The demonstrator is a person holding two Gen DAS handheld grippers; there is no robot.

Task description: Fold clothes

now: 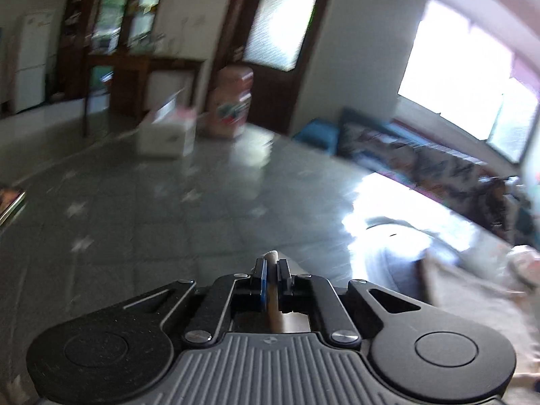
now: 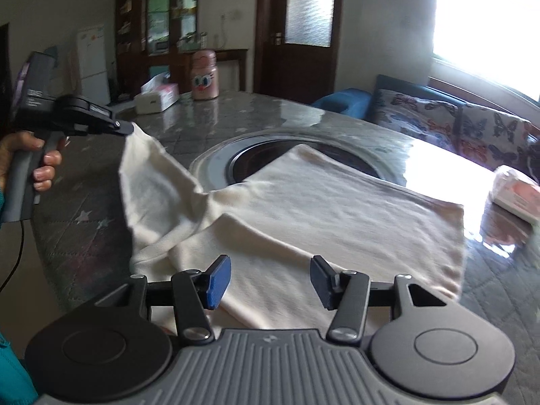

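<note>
- On the grey quilted, star-patterned counter (image 2: 84, 236) lies a cream-white knitted garment (image 2: 320, 209), spread mostly flat, its far edge reaching over a round recessed ring (image 2: 216, 165) set in the counter's middle.
- At the left of the right wrist view, the left gripper (image 2: 130, 128) is clenched on 1 corner of the garment and holds it lifted off the counter, so the cloth hangs down in a fold from its tips.
- From the left wrist view, heavily blurred, a thin strip of the cream cloth shows pinched between the 2 closed fingers (image 1: 260, 275).
- A person's hand (image 2: 32, 160) grips the left gripper's grey handle.
- Just above the near edge of the garment hovers the right gripper (image 2: 270, 281), its jaws apart, the blue pads (image 2: 219, 281) pressing on nothing; the cloth lies below and between them.
- Towards the far side of the counter stand a white and pink tissue box (image 2: 157, 96) and, just beside it, a pink jar with a cartoon face (image 2: 204, 76).
- Near the right edge lies a white and pink soft pack (image 2: 516, 192), well apart from the garment.
</note>
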